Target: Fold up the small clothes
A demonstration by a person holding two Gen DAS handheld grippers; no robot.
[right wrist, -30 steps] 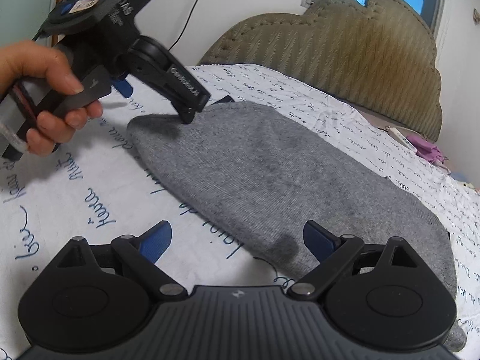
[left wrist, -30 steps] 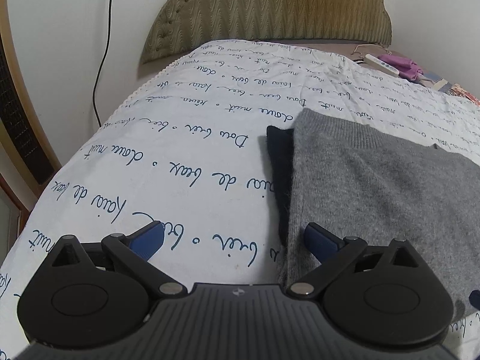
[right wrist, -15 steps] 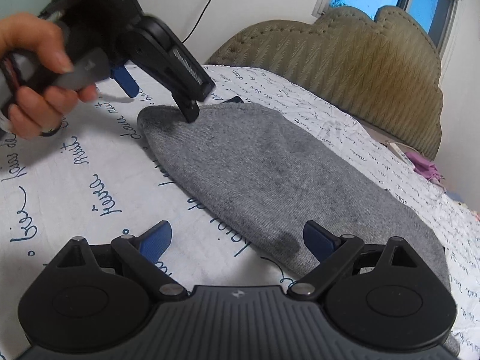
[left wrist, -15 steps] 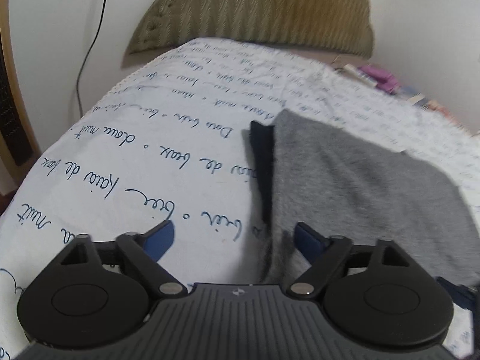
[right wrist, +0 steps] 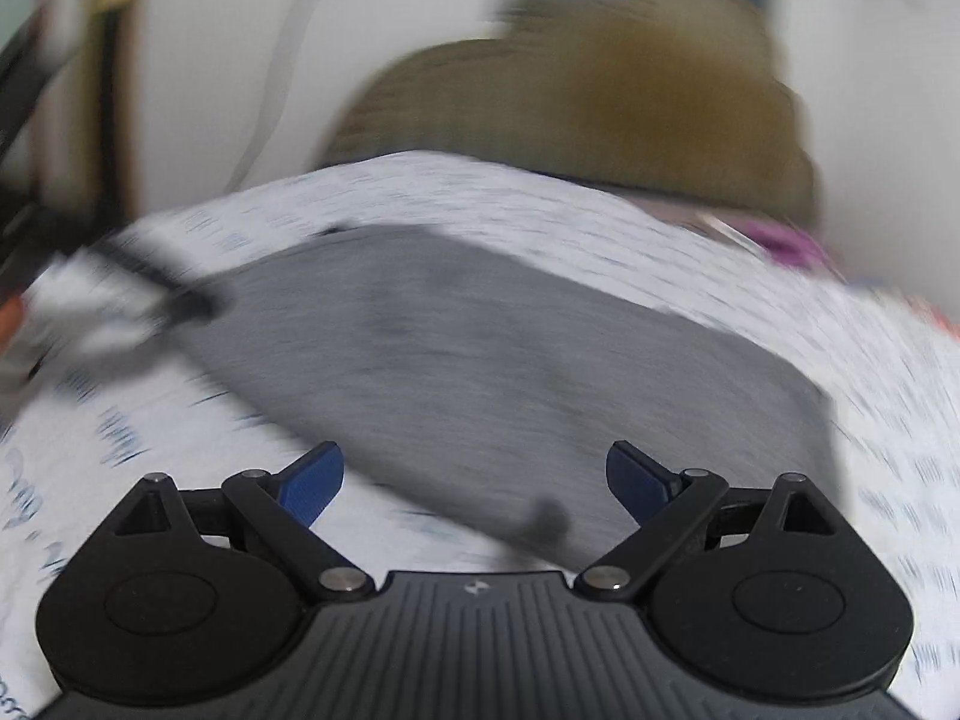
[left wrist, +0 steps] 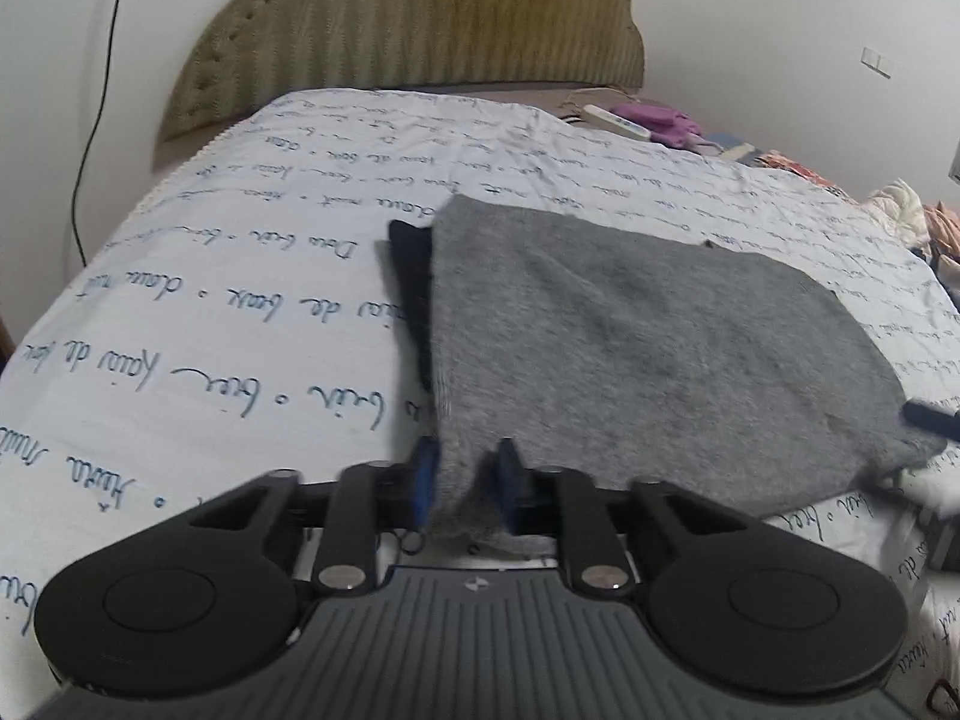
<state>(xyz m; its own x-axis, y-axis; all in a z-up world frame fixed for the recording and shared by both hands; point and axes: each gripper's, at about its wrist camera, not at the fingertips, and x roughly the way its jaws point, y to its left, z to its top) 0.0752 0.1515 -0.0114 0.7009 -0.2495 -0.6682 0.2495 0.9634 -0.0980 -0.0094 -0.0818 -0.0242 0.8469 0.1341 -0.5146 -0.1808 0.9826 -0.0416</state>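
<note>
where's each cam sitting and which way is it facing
Left wrist: on the left gripper, looking down its fingers across the bed toward the headboard; its jaws have just been closing and pinch the grey garment at a near corner.
Right wrist: on the right gripper, facing the headboard too, heavily blurred; jaws open over the garment's near edge.
Shared: the grey garment, the script-printed sheet, the headboard.

The gray garment (left wrist: pixel 630 324) is soft, fuzzy knit cloth; the bedsheet (left wrist: pixel 210 312) smooth printed cotton; the headboard (left wrist: pixel 408 30) ribbed, tufted fabric.
</note>
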